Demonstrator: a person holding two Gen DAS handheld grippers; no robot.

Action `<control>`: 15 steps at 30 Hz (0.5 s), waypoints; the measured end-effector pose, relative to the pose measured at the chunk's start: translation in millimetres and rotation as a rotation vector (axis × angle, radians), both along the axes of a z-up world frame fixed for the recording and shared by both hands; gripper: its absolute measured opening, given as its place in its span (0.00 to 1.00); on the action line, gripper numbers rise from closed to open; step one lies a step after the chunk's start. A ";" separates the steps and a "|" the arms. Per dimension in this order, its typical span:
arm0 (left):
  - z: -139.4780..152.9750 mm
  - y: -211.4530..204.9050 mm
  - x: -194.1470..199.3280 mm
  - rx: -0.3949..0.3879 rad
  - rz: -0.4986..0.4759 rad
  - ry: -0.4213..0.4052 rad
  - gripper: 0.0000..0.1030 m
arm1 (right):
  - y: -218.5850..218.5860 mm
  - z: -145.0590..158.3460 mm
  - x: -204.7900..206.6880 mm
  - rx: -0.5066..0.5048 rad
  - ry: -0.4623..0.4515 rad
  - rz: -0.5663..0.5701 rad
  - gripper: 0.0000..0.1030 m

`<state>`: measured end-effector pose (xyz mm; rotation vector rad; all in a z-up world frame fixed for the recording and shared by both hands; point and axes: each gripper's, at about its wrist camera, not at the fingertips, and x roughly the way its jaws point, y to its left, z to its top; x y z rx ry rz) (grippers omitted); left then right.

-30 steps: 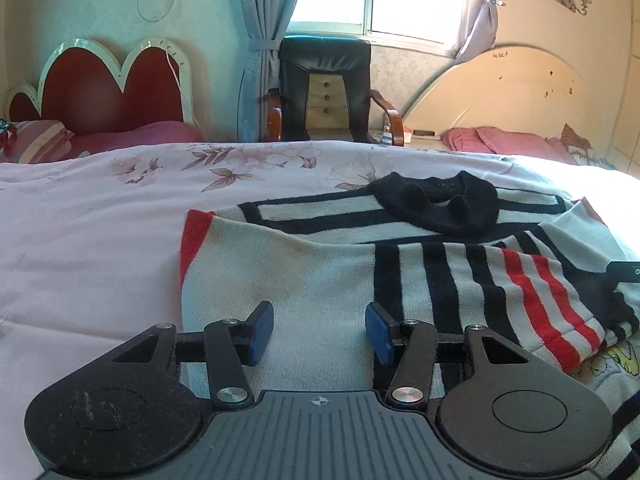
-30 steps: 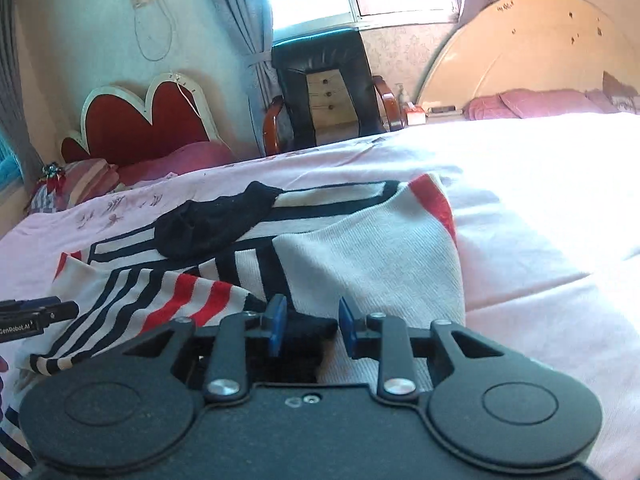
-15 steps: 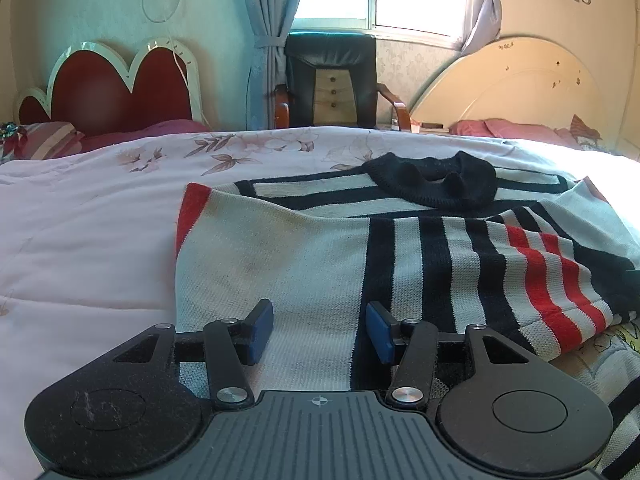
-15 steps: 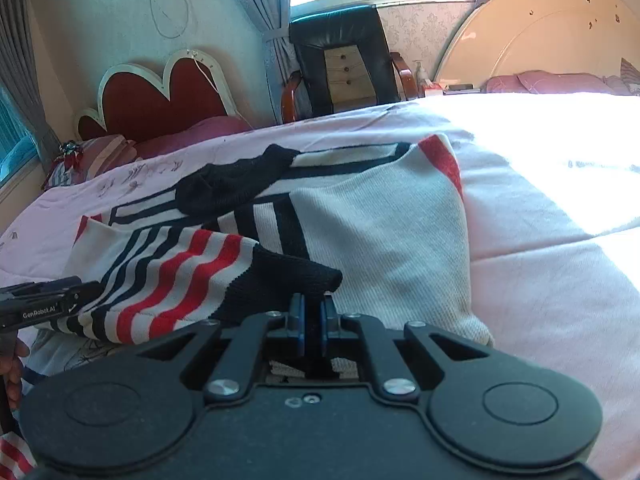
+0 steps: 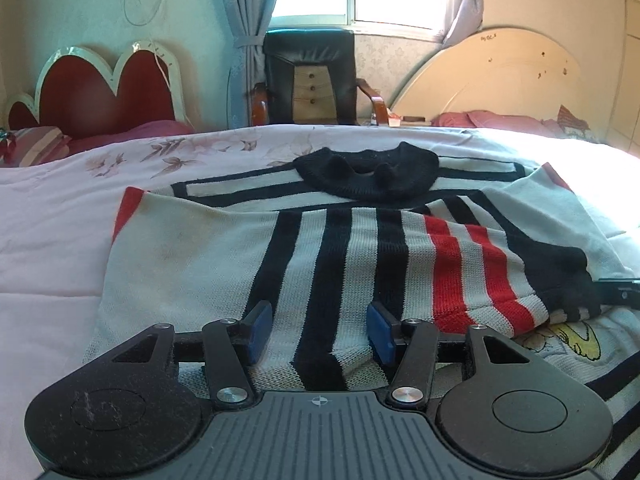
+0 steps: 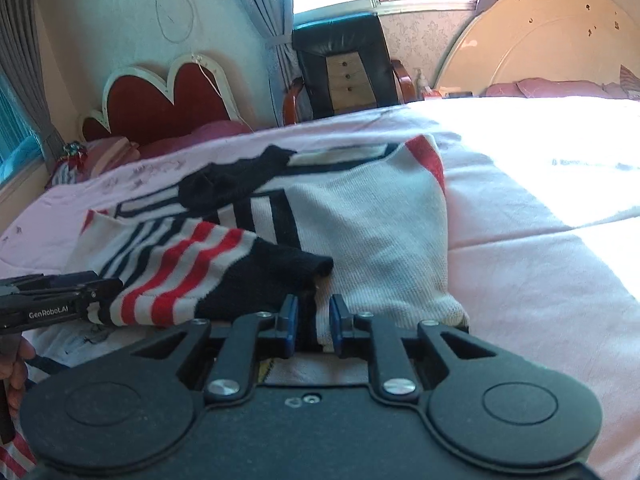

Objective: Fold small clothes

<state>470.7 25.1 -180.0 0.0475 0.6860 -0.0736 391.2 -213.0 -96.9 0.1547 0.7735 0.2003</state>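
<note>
Striped knit sweater [image 5: 360, 248]: flat on pink floral quilt [image 5: 52, 240], sleeves crossed over body ready for the hem fold. Left gripper [image 5: 318, 330]: fingers spread, straddling the near hem, nothing pinched. Right gripper [image 6: 313, 326]: jaws just reopening, narrow gap, hem edge between, unpinched.

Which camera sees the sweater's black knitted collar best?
The left wrist view: the black knitted collar of the striped knit sweater faces the camera, opening visible. In the right wrist view the collar lies off to the side, a slanted dark shape.
</note>
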 end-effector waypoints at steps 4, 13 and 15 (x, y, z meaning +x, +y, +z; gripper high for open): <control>0.8 0.6 -2.1 0.002 0.003 0.002 0.52 | -5.7 1.9 -4.4 0.027 -0.010 -0.004 0.15; -0.9 -5.8 -3.5 0.017 0.055 -0.013 0.55 | -47.9 -8.4 -4.5 0.025 0.007 -0.073 0.01; -1.9 -6.2 -5.1 0.019 0.062 -0.021 0.56 | -47.4 -3.7 -3.5 0.031 -0.002 -0.061 0.04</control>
